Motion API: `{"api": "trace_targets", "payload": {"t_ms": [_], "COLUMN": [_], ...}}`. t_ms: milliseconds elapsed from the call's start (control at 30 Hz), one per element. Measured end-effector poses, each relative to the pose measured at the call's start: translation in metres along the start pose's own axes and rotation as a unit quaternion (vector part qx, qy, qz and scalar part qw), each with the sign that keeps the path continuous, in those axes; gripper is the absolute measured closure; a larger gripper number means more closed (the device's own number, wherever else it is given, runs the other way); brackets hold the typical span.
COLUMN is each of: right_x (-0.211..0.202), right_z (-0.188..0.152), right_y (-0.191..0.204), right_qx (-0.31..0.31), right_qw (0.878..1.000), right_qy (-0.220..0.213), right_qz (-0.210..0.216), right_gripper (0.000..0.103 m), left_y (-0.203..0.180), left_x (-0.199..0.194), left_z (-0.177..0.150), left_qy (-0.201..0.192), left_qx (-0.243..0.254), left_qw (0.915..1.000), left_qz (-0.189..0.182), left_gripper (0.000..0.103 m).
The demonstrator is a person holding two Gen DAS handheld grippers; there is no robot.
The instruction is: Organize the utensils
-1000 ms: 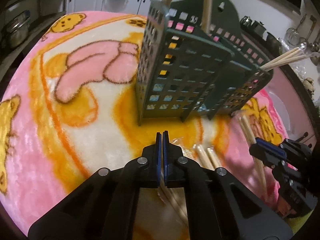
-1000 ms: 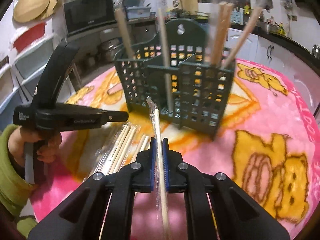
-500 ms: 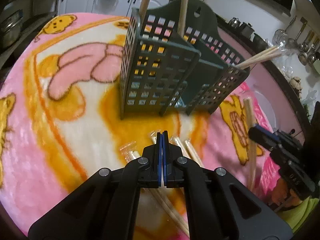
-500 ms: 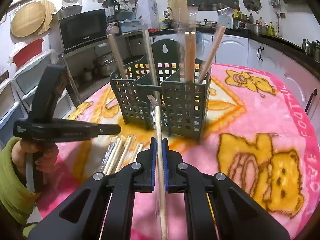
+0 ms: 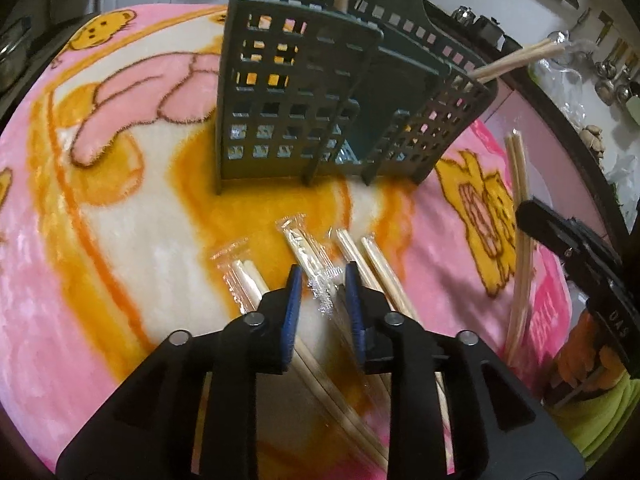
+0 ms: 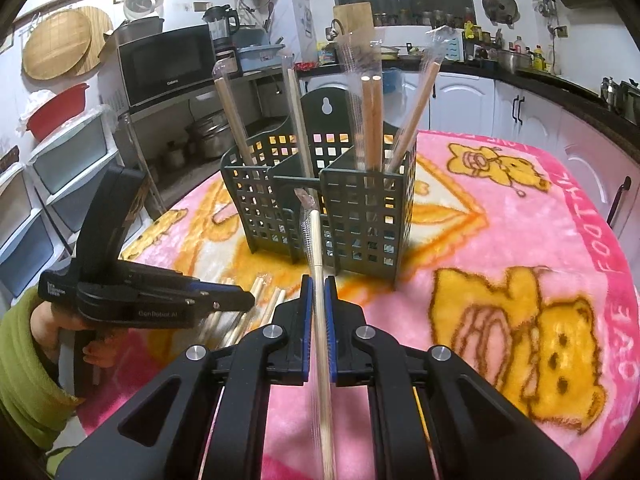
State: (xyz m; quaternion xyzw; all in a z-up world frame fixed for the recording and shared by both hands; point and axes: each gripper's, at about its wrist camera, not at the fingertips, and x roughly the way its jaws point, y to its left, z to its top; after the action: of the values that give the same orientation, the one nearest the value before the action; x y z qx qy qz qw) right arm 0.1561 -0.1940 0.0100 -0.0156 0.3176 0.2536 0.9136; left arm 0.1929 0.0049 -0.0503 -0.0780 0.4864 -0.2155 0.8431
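A dark green utensil caddy (image 6: 320,208) with square holes stands on the pink blanket and holds several wrapped chopstick pairs upright; it also shows in the left wrist view (image 5: 328,92). Several wrapped chopstick pairs (image 5: 304,252) lie on the blanket in front of it. My left gripper (image 5: 320,276) is open, its jaws on either side of one wrapped pair. My right gripper (image 6: 319,284) is shut on a wrapped chopstick pair (image 6: 316,240) pointing at the caddy. The right gripper and its pair (image 5: 520,216) show at the right of the left wrist view.
A pink cartoon-bear blanket (image 6: 520,260) covers the round table. Behind it are a microwave (image 6: 168,64), pots and storage drawers (image 6: 60,160) on the left and white cabinets with a dark counter (image 6: 540,104) on the right.
My left gripper has opened and dropped down over the loose wrapped chopsticks. My right gripper has drawn back and up from the caddy, still holding its pair.
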Motion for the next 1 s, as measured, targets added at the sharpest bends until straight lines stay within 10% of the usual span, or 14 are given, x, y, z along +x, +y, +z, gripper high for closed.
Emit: {"api": "trace_targets", "payload": {"t_ms": [1000], "right_x": [-0.035], "right_z": [0.028], "right_y": [0.005], "right_qx": [-0.010], "right_qw": [0.999], "right_qy": [-0.050], "right_qz": [0.014], "right_gripper": [0.097], "left_y": [-0.054], "left_x": [-0.070], "left_z": [0.028], "left_qy": [-0.113], "left_qx": [0.064], "left_qw": [0.9911], "left_qz": [0.027], "left_gripper": [0.099]}}
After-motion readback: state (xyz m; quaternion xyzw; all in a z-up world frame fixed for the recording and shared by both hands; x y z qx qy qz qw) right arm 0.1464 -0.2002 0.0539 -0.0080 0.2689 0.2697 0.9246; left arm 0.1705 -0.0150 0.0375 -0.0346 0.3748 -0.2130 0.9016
